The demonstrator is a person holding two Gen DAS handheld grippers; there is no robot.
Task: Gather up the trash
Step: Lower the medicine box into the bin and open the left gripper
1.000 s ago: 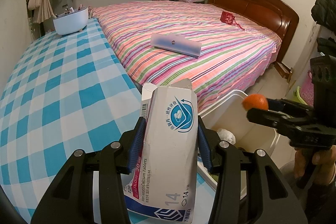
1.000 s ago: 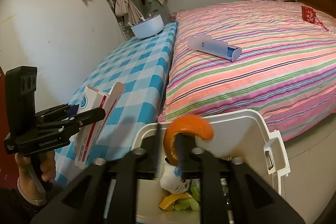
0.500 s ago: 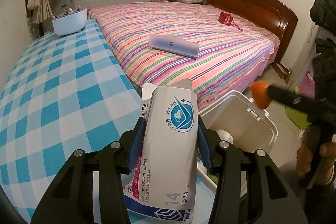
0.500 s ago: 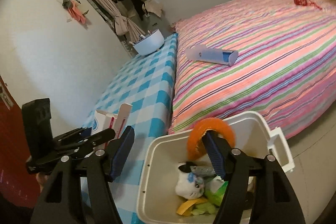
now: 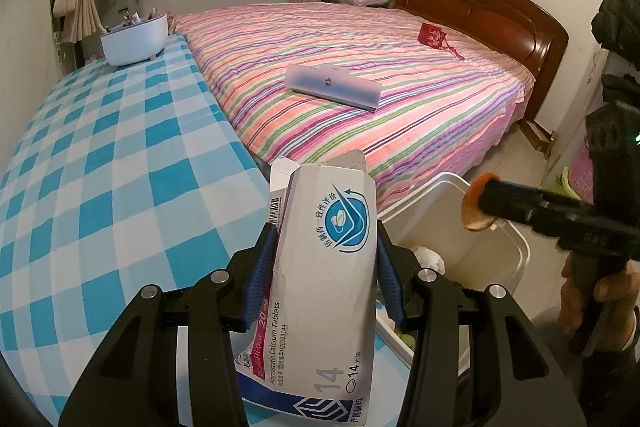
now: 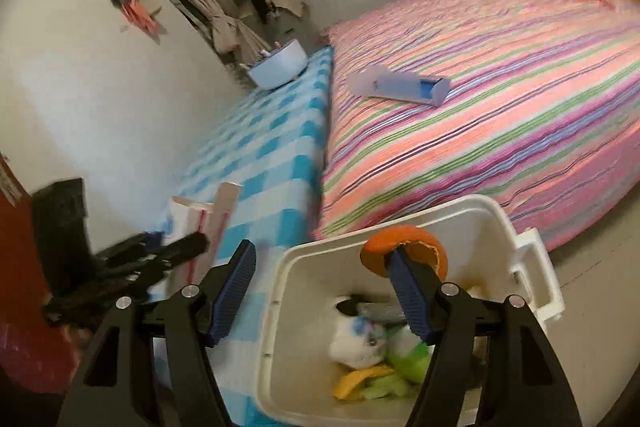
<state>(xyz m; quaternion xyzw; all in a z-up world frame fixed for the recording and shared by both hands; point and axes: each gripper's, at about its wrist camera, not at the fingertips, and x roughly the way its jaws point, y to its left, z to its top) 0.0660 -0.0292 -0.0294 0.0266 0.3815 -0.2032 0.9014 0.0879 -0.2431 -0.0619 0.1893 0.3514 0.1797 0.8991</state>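
A bedroom: a striped bed (image 6: 500, 99) fills the upper right of the frame, a checked table (image 5: 100, 163) the left. The right gripper (image 6: 324, 291) has its jaws apart above the white bin (image 6: 536, 259) at lower centre, yet the orange peel (image 6: 404, 247) clings to one pad. A small shake over the bin should free it. The left gripper (image 5: 324, 267) is clamped on the tablet box (image 5: 320, 275), low in the frame; it goes in after.

Bowl (image 5: 134, 39) contents too small; bin (image 6: 532, 259) bottom cropped.

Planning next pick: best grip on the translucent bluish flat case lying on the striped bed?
Grip the translucent bluish flat case across its narrow width near mid-length, coming from above. It lies flat and long on the striped bedspread, nothing beside it; the soft bedding should let the fingers sink past its edges.
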